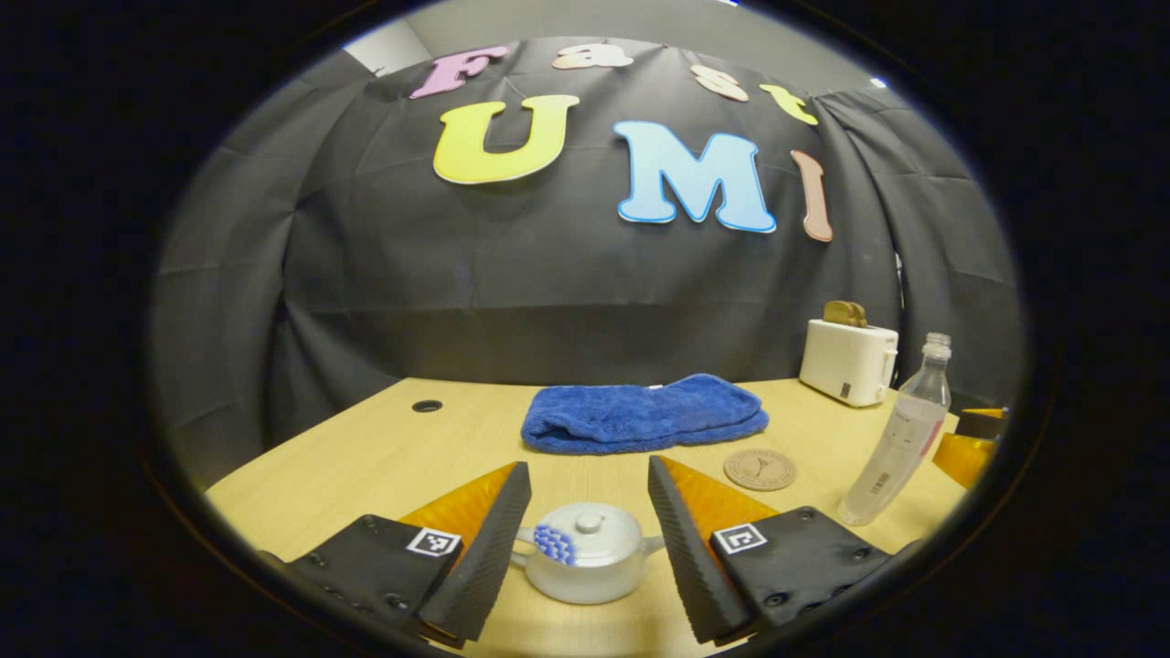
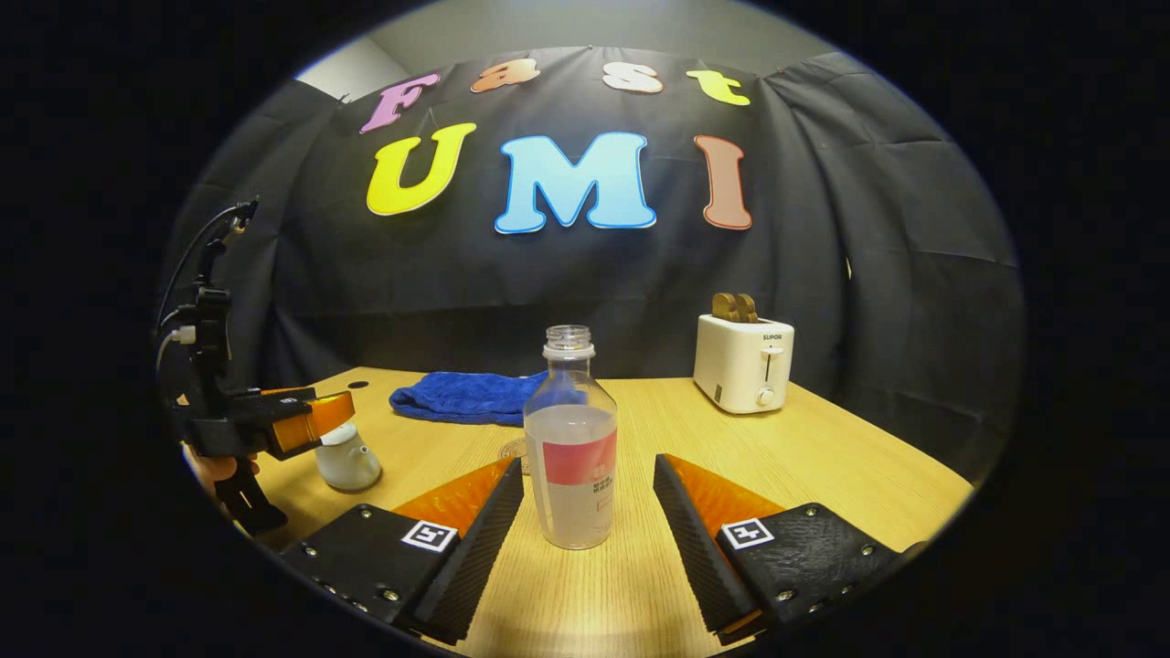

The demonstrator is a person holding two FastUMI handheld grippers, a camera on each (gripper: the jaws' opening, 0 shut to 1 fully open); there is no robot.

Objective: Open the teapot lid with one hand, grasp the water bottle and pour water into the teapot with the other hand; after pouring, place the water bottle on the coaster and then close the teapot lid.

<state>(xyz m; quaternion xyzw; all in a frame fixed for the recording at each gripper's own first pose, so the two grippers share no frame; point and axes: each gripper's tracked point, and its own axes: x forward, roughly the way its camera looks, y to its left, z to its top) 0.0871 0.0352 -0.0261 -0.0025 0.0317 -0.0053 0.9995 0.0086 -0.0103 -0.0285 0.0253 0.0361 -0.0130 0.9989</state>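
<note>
Even overhead light, both views sharp.
I see soft shadows on the table [image 2: 823,457] under each gripper (faint ones), and fisheye bending toward its edges.

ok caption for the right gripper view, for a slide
Open tongs flank the uncapped water bottle on the table, toaster behind.

From my left gripper view: teapot [image 1: 588,553] on the table [image 1: 366,457] nearest me, lid [image 1: 590,528] on. Towel [image 1: 644,414] behind it, coaster [image 1: 760,469] to the right between them, water bottle [image 1: 900,434] further right, toaster [image 1: 848,361] at back right, behind the bottle.
</note>
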